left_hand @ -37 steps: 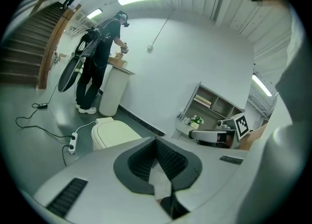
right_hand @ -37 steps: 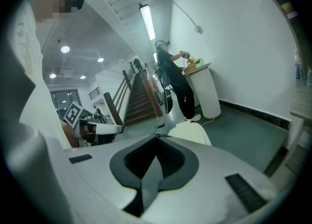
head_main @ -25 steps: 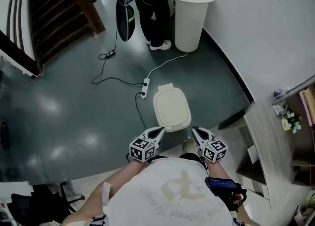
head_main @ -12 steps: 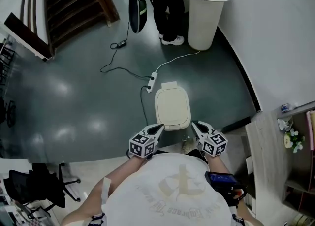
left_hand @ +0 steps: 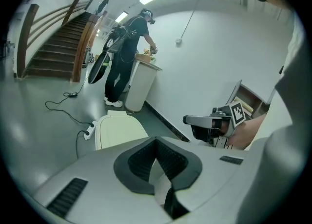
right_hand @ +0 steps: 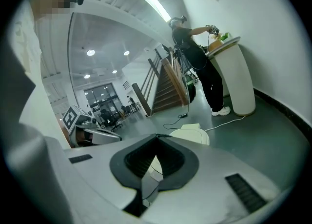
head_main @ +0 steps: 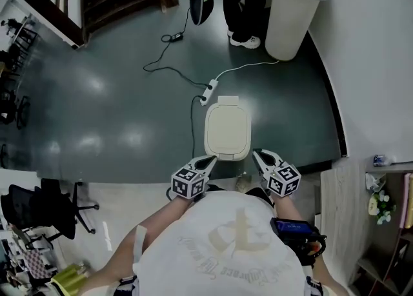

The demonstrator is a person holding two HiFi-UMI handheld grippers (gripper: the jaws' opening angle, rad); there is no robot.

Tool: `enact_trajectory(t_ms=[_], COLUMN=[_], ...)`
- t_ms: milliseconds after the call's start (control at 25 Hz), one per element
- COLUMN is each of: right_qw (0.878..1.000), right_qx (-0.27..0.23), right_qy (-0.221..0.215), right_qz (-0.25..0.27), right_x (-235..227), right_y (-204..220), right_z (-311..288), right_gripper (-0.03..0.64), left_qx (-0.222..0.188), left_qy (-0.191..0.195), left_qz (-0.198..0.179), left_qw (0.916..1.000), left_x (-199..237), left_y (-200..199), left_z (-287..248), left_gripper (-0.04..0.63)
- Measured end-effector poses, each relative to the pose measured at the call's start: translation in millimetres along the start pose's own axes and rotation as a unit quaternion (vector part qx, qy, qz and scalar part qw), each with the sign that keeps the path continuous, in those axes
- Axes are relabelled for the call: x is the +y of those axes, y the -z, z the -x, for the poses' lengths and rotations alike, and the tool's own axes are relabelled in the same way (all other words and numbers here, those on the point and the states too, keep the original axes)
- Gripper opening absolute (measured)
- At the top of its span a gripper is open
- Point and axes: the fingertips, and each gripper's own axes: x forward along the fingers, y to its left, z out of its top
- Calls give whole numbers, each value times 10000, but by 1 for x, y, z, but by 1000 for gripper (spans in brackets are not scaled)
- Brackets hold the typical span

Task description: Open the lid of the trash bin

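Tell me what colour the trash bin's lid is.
The lid is plain cream, close to off-white. The head view shows it best.

White shirt (head_main: 193,262), faint print (head_main: 240,244); perhaps black wrist device (head_main: 294,229)

The person held both grippers low before the chest, side by side and apart, tips pointing forward and slightly toward each other. The left gripper (head_main: 210,158) had its jaws pressed together with nothing between them. The right gripper (head_main: 257,153) was likewise closed and empty. The left forearm (head_main: 155,227) and right forearm (head_main: 288,209) ran back toward the body.
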Motion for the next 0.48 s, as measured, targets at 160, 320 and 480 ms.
enact_trajectory(t_ms=[160,320,480], right_qw=[9997,9986,9971], right_qx=[107,236,378], right_qy=[-231,-466,-647], right_qz=[20,84,101], right_x=[-6,-9,-15], right_y=[2,4,9], right_z=[-4,-8,-8], right_gripper=[6,6,6], left_qx=[-5,-10,3], left_qy=[-215,-397,-580], left_qz=[150,289,390], left_qw=[9997,9988,9976], left_x=[-2,-3,-4], left_y=[6,11,16], left_z=[-7,-15,-22], left_gripper=[15,15,15])
